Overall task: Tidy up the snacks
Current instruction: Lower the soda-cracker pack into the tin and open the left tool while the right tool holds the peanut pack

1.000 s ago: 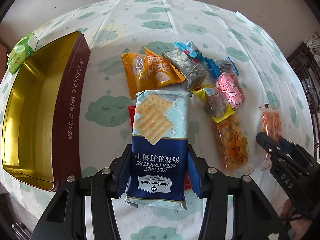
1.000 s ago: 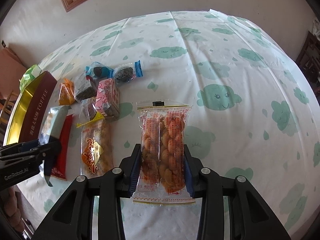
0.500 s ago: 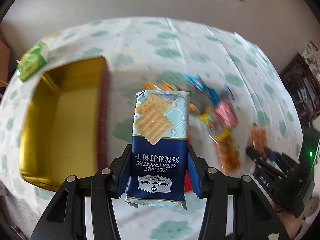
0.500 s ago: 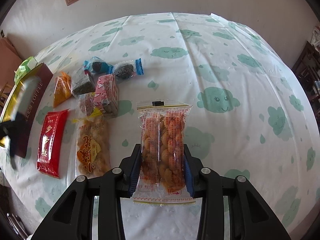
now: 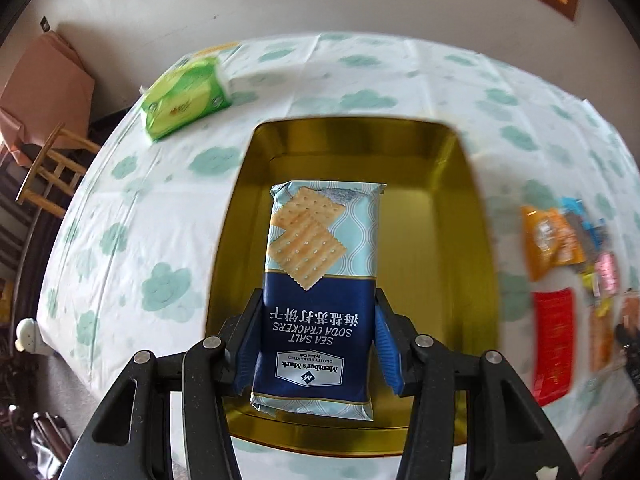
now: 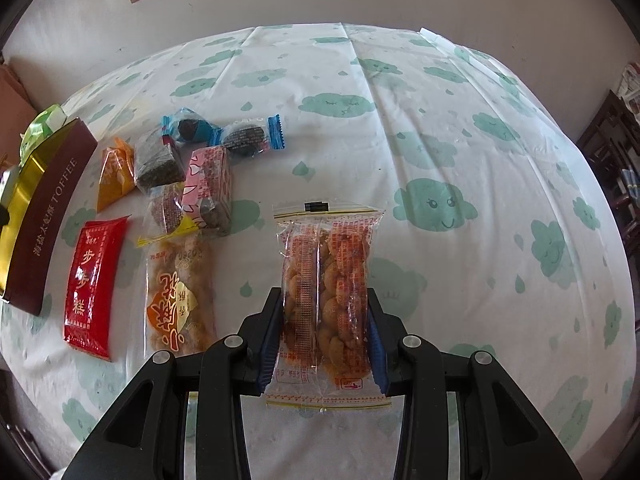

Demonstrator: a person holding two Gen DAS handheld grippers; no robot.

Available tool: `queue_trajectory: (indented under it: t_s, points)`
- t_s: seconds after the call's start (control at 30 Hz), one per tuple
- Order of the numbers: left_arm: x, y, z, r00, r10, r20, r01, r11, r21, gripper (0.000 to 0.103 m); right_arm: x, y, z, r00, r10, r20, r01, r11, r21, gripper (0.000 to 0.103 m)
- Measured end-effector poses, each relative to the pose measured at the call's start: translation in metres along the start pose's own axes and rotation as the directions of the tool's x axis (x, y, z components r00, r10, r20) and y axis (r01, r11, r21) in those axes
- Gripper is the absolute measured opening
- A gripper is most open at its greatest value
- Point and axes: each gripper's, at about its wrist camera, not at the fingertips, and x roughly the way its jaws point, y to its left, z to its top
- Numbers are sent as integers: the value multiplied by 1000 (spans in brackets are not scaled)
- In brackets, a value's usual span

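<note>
My left gripper (image 5: 316, 344) is shut on a blue soda cracker pack (image 5: 320, 280), held above the open gold toffee tin (image 5: 460, 248). The tin's inside shows no snacks. My right gripper (image 6: 322, 336) is shut on a clear pack of orange twisted snacks (image 6: 326, 280), held over the cloud-print tablecloth (image 6: 440, 140). In the right wrist view the toffee tin (image 6: 48, 216) stands at the far left. Beside it lie a red pack (image 6: 94, 284), a clear fried-snack pack (image 6: 180, 300), an orange pack (image 6: 116, 172), a pink pack (image 6: 210, 180) and several wrapped candies (image 6: 248, 136).
A green tissue pack (image 5: 184, 96) lies on the table beyond the tin. A wooden chair (image 5: 52, 164) stands off the table's left edge, dark furniture (image 6: 616, 152) to the right. The loose snacks (image 5: 560, 248) appear blurred at the right of the left wrist view.
My left gripper has carried the cracker pack leftward from above the snack pile to above the tin. The red pack it hid now shows. The right gripper has stayed put.
</note>
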Motion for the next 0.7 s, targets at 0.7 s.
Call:
queue_trajectory:
  t_s: [0.7]
  points:
    - [34, 14, -28, 997, 20, -73, -18, 999, 28, 47, 1, 2, 3, 999, -26, -21, 26, 999, 27, 39]
